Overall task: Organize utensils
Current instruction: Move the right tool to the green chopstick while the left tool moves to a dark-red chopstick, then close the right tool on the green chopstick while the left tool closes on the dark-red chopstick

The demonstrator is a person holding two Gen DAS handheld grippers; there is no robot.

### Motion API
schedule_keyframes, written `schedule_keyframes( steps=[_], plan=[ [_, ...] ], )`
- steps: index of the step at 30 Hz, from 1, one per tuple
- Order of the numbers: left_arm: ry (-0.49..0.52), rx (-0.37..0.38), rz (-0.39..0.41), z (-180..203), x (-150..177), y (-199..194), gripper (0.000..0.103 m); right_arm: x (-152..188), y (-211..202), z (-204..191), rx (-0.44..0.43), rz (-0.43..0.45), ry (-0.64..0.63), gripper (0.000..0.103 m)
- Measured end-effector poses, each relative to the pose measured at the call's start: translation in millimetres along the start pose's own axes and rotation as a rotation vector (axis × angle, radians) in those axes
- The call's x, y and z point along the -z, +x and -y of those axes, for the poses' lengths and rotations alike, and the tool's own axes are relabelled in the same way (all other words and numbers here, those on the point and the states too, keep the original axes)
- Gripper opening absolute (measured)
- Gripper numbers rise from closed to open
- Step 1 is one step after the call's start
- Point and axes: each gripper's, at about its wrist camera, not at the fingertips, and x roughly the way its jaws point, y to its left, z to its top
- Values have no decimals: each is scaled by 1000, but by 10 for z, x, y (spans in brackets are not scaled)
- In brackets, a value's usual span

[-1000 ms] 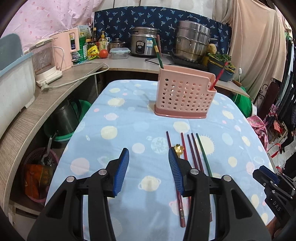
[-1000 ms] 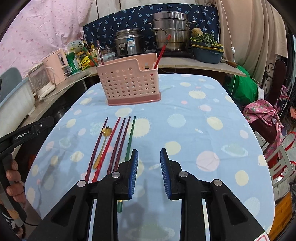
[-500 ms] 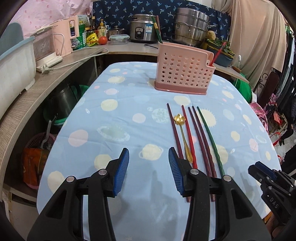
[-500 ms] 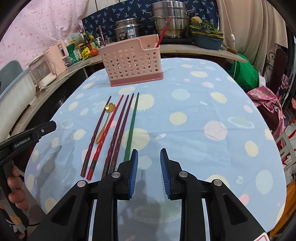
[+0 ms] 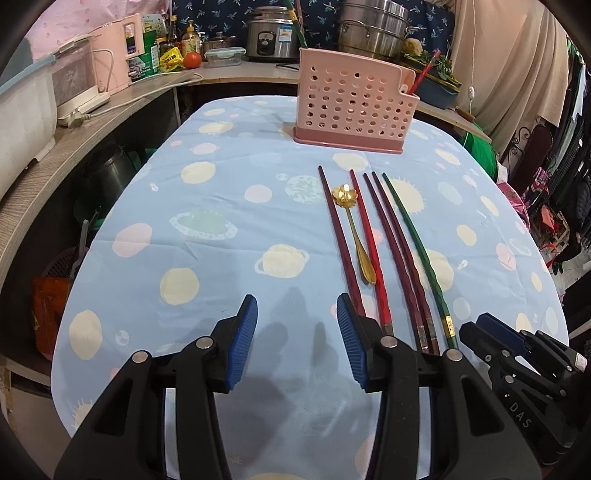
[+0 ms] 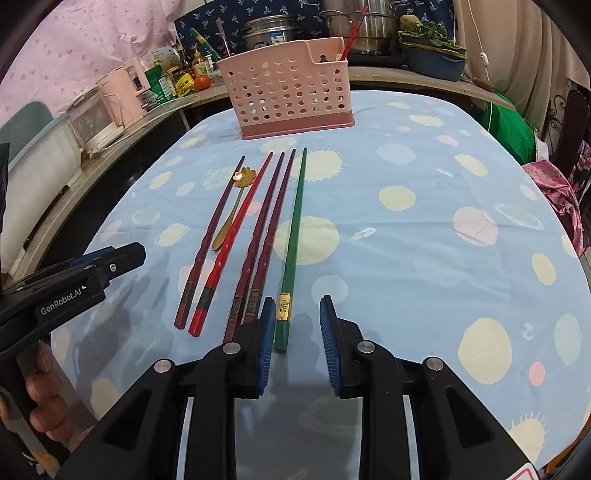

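Several chopsticks lie side by side on the blue dotted tablecloth (image 5: 221, 206): dark red ones (image 5: 338, 236), a bright red one (image 5: 371, 251) and a green one (image 5: 417, 243), with a gold spoon (image 5: 354, 236) among them. A pink perforated utensil basket (image 5: 351, 103) stands at the far end, with a red chopstick and a green one upright in it. My left gripper (image 5: 297, 314) is open, empty, low over the cloth just left of the chopsticks' near ends. My right gripper (image 6: 297, 314) is open and empty; the green chopstick's (image 6: 291, 236) near end lies between its fingers.
A wooden counter (image 5: 122, 107) runs along the left and back with a pink appliance (image 5: 110, 70), bottles, a rice cooker (image 5: 273, 37) and steel pots (image 5: 369, 29). A kettle and baskets sit under the counter on the left. A hand holds the left gripper's grip (image 6: 40, 398).
Both grippers have sunk toward the cloth and tipped further down; the chopsticks' near ends, earlier hidden behind the fingers, now show. Neither gripper's jaws have changed.
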Motion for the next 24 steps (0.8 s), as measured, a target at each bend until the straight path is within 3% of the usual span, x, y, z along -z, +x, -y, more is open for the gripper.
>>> schedule_keyframes(
  steps=[9,18,24],
  plan=[
    [11,13,-17,67,31,39,44,19,99,-46,-9,-20,-14,21],
    [20,23,-25,132,63,59,54,53,150,-57,24,-21,-41,8],
    [36,37,-34,215,100,78,57,73,118,37,30,-18,-15,7]
  ],
)
